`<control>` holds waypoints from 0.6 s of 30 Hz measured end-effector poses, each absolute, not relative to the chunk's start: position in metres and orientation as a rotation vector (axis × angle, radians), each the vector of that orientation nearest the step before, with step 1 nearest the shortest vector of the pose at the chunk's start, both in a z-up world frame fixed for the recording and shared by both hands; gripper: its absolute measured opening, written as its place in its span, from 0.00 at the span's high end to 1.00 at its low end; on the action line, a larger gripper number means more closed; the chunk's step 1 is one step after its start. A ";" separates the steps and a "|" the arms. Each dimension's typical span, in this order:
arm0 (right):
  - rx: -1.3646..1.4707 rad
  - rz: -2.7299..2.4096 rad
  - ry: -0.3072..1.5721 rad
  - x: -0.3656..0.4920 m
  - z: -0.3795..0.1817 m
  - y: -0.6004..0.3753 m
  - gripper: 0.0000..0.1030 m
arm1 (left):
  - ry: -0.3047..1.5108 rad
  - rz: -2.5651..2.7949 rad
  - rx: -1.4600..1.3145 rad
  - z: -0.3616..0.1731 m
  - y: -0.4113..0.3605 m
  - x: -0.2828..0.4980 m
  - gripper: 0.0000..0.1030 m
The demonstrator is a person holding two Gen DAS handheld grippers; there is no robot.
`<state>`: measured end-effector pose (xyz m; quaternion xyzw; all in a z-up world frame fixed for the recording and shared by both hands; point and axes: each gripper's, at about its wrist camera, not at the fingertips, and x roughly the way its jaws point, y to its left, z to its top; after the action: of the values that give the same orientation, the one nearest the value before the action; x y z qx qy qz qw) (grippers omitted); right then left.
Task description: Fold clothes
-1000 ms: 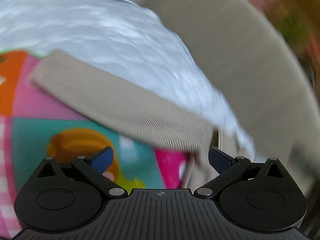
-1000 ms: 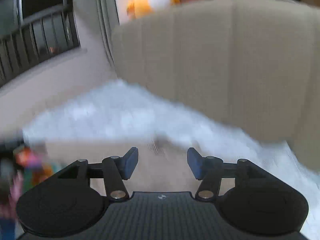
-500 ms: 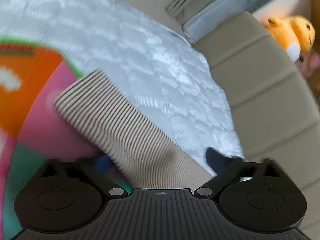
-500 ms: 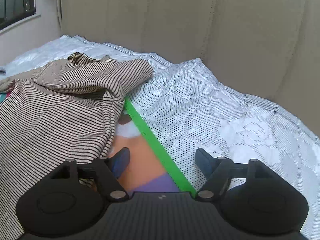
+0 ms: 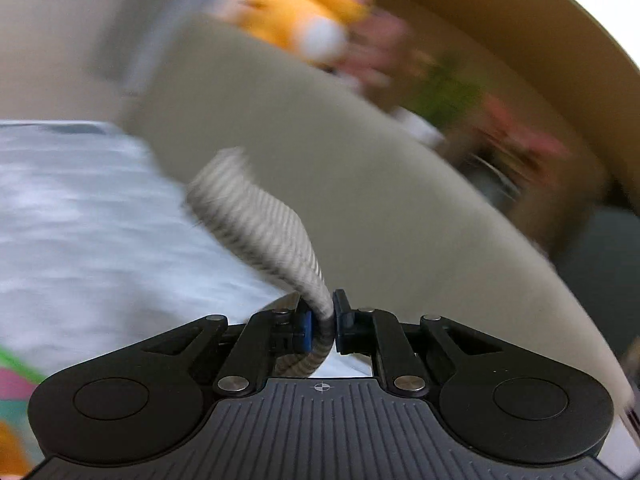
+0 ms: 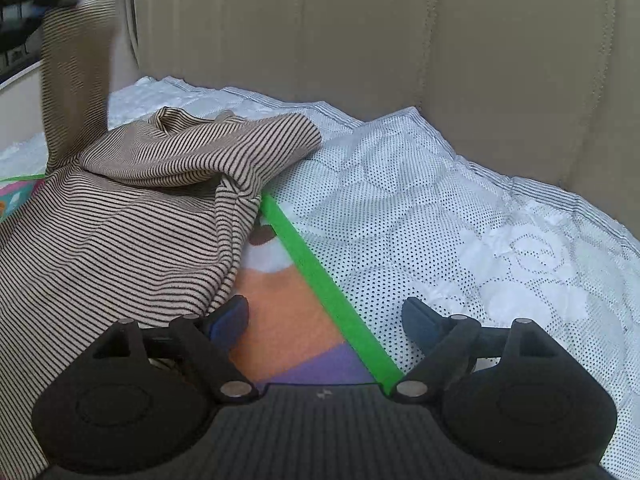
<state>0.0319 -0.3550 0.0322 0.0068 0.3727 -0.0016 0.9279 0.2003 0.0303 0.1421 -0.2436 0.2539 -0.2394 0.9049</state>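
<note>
A beige and black striped garment [image 6: 120, 216] lies rumpled on a colourful mat with a green border [image 6: 320, 280] on a white quilted bed cover. My left gripper [image 5: 322, 324] is shut on a striped sleeve [image 5: 260, 232] and holds it up in the air; the view is blurred. That raised sleeve also shows at the upper left of the right wrist view [image 6: 76, 76]. My right gripper [image 6: 326, 320] is open and empty, low over the mat just right of the garment's edge.
A beige padded headboard [image 6: 400, 40] runs behind the white quilted cover [image 6: 480, 240]. Plush toys [image 5: 304, 20] sit above it, blurred. A window frame and rail are at the far left of the right wrist view.
My left gripper has closed on the striped sleeve and lifted it off the mat, swinging up. My right gripper has settled low by the garment's edge and stayed open.
</note>
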 end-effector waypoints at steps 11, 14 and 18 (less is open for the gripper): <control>0.134 -0.003 0.712 0.041 0.063 -0.359 0.18 | 0.710 -0.688 -0.329 0.104 -0.074 0.193 0.49; 0.206 -0.002 0.665 0.053 0.081 -0.362 0.18 | 0.705 -0.675 -0.304 0.101 -0.058 0.191 0.32; 0.271 -0.004 0.641 0.090 0.095 -0.354 0.30 | 0.695 -0.624 -0.238 0.097 -0.031 0.187 0.20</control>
<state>0.0901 -0.3540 0.0950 0.1329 0.3138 -0.0020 0.9401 0.1870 -0.0307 0.0974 -0.1146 0.3344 -0.2998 0.8861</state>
